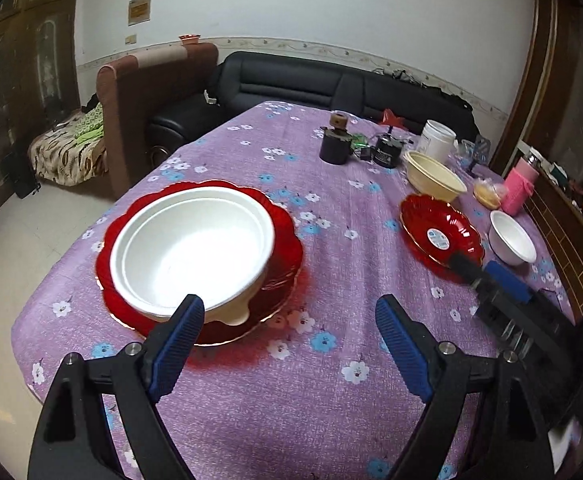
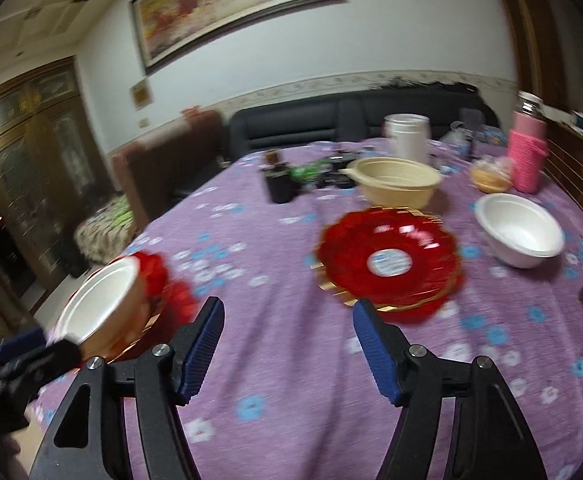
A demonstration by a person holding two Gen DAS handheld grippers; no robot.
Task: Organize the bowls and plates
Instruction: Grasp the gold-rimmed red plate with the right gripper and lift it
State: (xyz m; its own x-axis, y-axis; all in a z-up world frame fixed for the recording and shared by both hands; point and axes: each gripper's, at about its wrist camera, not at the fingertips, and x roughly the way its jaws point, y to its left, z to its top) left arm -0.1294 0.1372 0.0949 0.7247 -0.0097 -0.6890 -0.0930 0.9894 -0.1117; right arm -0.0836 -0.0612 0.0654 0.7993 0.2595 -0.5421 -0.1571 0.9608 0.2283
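The left gripper (image 1: 289, 314) hangs over the purple flowered cloth of the desk (image 1: 331, 400) with its jaws spread wide and nothing between them. The landmark here is the big white bowl (image 1: 191, 250), which sits inside a cream bowl (image 1: 235, 314) on a red scalloped plate (image 1: 283, 240) at the near left part of the desk. The left gripper's left finger (image 1: 179, 336) stands just in front of that bowl's near rim; whether it touches, I cannot tell.

The right gripper (image 2: 287, 316) is also parted wide, its jaws bare, above the cloth. From the left wrist view its blue-padded tips (image 1: 487, 272) lie well to the right of the big white bowl, at the near edge of a second red plate (image 1: 439, 234), which bears a round paper label at its centre. The right wrist view is blurred, and contact with that plate cannot be judged.

Beyond the second red plate, farther from the big white bowl, stands an empty cream bowl with a spout (image 1: 435, 176). A small white bowl (image 1: 511, 238) sits to the right of the labelled plate. Farther back are a dark jar (image 1: 335, 144), a white tub (image 1: 435, 136) and a pink knitted bottle sleeve (image 1: 519, 192). A black sofa (image 1: 291, 80) runs behind the desk.
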